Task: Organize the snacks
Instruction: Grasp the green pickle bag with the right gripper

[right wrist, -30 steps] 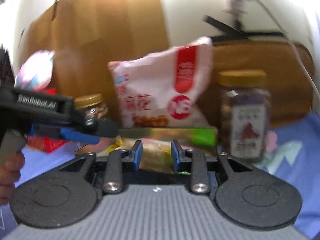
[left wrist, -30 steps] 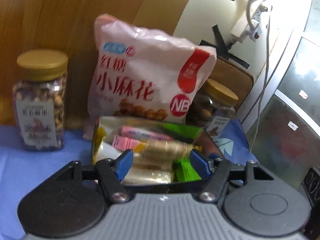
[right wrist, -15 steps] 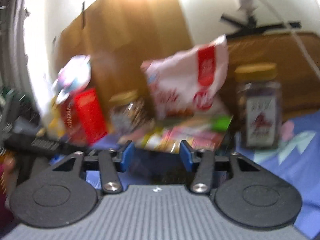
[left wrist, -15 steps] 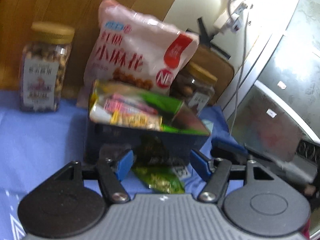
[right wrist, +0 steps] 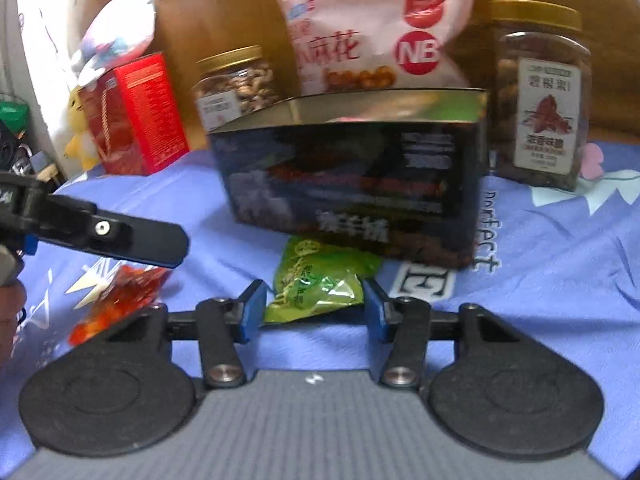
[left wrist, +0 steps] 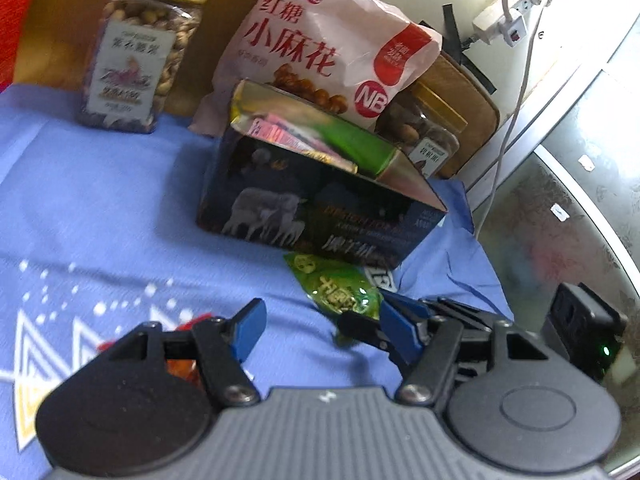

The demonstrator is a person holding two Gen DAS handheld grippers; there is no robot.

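- The right gripper [right wrist: 314, 312] is hanging low over the blue cloth [right wrist: 560, 264], with its jaws wide open and holding nothing.
- The green packet [right wrist: 316, 280] is lying flat on the cloth, and its near end is sitting between the two blue pads [right wrist: 252, 312] of the right gripper.
- I cannot tell if the pads are touching the packet.
- The far end of the green packet is lying just in front of the dark box [right wrist: 360, 184], close to its bottom edge.
- The box is standing open on the cloth, and pink and green packets are showing inside it in the left view.
- The left gripper [left wrist: 320, 324] is also open wide and holding nothing.
- In the left view the green packet [left wrist: 340, 288] is lying ahead of the left gripper, closer to its right pad, with the right gripper's tip [left wrist: 400, 328] reaching in at the packet's near end.
- An orange packet [right wrist: 120, 300] is lying on the cloth left of the green one, under the left gripper's finger [right wrist: 120, 236].
- A big pink bag [left wrist: 320, 44] is leaning up behind the box.
- A nut jar [left wrist: 136, 48] is standing to the left of the bag, and another jar [right wrist: 540, 92] is standing to the right of the box.
- A red box [right wrist: 132, 116] is standing far left on the cloth.
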